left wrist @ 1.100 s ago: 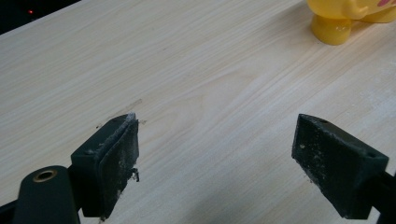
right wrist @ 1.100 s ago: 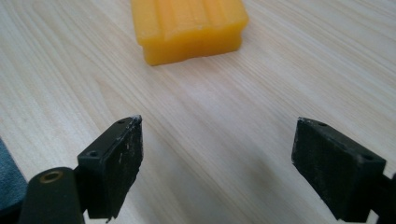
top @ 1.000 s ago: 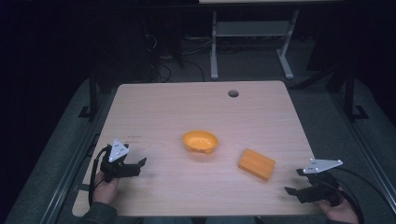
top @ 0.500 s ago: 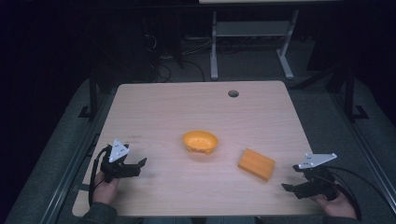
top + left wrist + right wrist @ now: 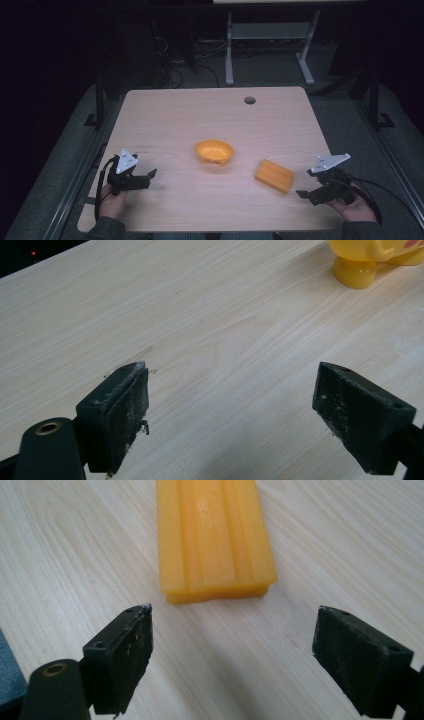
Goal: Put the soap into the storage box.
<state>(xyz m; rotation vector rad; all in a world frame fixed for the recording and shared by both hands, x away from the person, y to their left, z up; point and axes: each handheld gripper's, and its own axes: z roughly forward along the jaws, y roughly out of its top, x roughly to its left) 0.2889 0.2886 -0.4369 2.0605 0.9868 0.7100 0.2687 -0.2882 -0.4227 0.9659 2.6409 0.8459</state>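
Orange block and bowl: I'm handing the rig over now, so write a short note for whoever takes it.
Right gripper: open, empty, aimed at the orange block, its fingers short of the block's near end.
Left gripper: open, empty, low over the table at the front left.
Orange bowl: mid-table, apart from the block.
Done: nothing gripped or moved.
Left: probably close on the block; its destination is unclear.
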